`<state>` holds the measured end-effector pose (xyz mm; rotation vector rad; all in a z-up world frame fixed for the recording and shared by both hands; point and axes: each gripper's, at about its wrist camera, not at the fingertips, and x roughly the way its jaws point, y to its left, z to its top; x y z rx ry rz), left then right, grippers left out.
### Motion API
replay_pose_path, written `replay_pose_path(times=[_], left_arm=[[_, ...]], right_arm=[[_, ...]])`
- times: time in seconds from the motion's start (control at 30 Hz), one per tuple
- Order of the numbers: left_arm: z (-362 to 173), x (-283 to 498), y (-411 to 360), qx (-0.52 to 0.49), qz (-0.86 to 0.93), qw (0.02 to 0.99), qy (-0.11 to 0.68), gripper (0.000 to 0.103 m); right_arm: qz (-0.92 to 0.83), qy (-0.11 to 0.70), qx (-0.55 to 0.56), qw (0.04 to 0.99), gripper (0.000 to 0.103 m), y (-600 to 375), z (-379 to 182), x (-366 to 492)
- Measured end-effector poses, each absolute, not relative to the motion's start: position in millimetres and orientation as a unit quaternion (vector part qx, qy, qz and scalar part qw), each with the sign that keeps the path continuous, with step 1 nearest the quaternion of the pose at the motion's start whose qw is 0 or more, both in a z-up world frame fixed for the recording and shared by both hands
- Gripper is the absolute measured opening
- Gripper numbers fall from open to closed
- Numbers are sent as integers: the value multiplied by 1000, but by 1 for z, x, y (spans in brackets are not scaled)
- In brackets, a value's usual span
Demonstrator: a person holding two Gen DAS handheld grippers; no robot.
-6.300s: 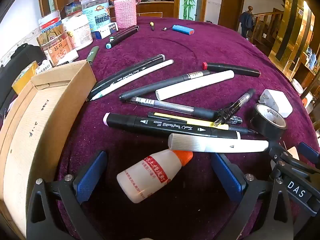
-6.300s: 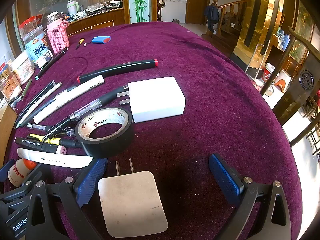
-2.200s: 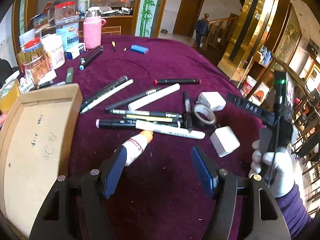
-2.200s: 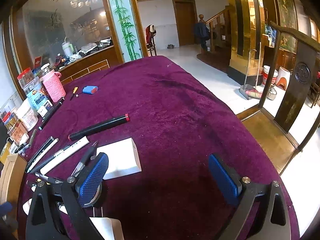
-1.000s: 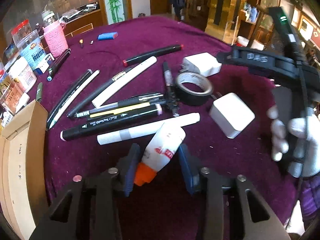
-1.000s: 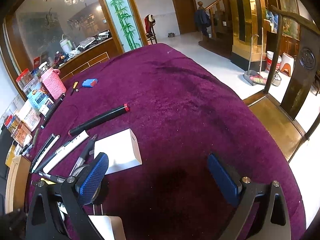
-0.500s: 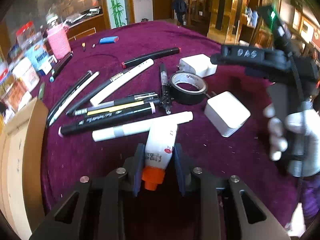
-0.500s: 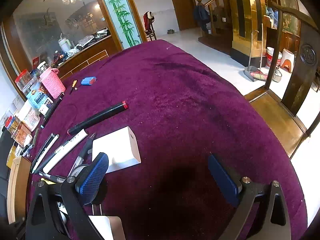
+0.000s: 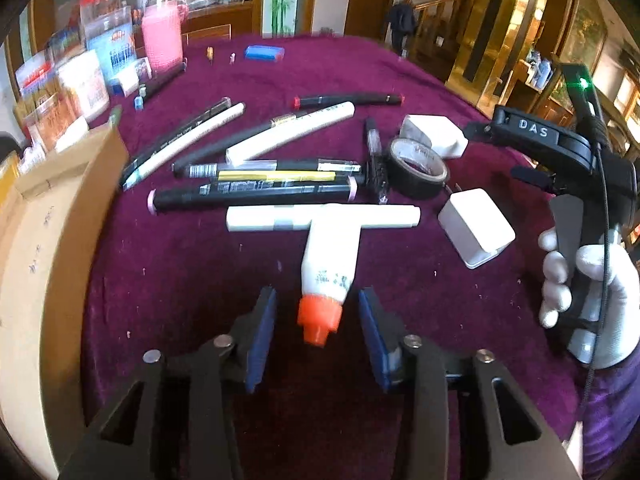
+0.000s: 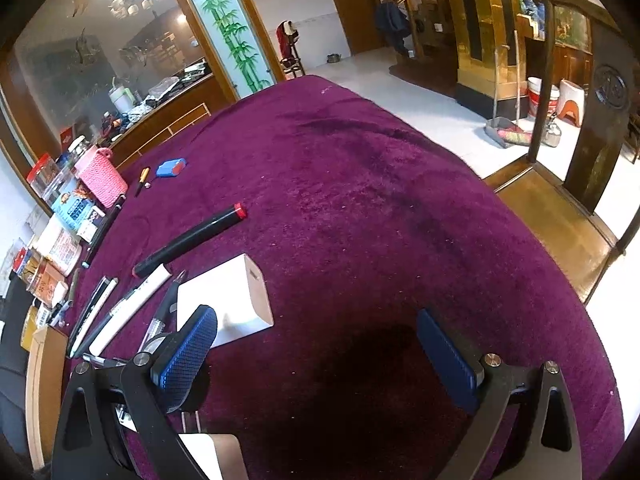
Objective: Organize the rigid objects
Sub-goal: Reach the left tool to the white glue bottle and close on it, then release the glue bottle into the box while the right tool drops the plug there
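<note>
A white glue bottle (image 9: 330,256) with an orange cap (image 9: 320,316) lies on the purple cloth, cap toward me and base against a long white marker (image 9: 320,218). My left gripper (image 9: 318,304) straddles the cap; its jaws are opening and the blue pads stand clear of the bottle on both sides. Behind lie several pens and markers (image 9: 252,196), a black tape roll (image 9: 418,168) and two white chargers (image 9: 476,228) (image 9: 436,136). My right gripper (image 10: 316,320) hangs open over bare cloth, with a white charger (image 10: 232,300) by its left finger.
An open cardboard box (image 9: 40,248) stands at the left edge of the table. Jars, packets and a pink knitted cup (image 9: 162,36) crowd the far left. A white-gloved hand (image 9: 588,280) holds the other gripper at the right. The table edge drops to the floor at the right (image 10: 520,184).
The left jaws, shut on the glue bottle half a second ago, have spread apart and the bottle now lies free between them. The left view shifted slightly. The right gripper has not moved.
</note>
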<state>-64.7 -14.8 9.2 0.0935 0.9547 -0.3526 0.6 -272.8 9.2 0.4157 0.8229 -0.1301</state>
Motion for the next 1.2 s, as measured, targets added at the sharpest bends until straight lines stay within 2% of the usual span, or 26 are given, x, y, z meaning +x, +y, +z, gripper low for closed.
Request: replay_pose_path(times=[0.1,0.13,0.17,0.2,0.57,0.6,0.63,0.67,0.7,0.77,1.03,1.07,1.13,1.17,1.2], left_arm=[[8,-65,-23,69,-168,871,456,50],[9,-65,-21,65,-168,872,455,47],[10,-64,-17,53,-168,874,453,31],[10,-63,-14,44,-172,874,453,23],[29,-81,24,-40,-182,875,446,22],[33,-85,31,-49,-184,875,444,22],[37,-88,36,-57,-184,876,442,22],[42,-91,43,-64,-185,877,439,21],[45,-94,48,-68,-186,878,437,19],[54,-99,61,-76,-188,880,429,13],[74,-110,121,-97,-165,891,411,12],[74,-111,120,-91,-170,890,413,12],[71,-113,109,-69,-170,890,417,30],[68,-112,101,-53,-170,890,421,51],[63,-109,87,-27,-174,889,423,60]], right_arm=[[-11,420,199,886,101,-266,7,4],[5,424,196,884,101,-261,9,-1],[29,429,193,882,101,-255,10,-8],[42,433,187,881,101,-250,11,-14],[64,474,38,878,100,-178,12,-36],[55,477,17,877,93,-171,10,-34],[51,480,7,876,74,-168,9,-34],[48,489,-4,871,63,-164,4,-32],[38,486,-14,873,48,-164,5,-34],[45,490,-13,871,49,-163,7,-33],[93,462,1,882,49,-143,45,-57],[101,457,-2,884,49,-138,50,-59],[116,447,-5,887,49,-126,58,-61],[127,442,-5,888,49,-119,62,-62],[137,440,-4,887,49,-113,64,-63]])
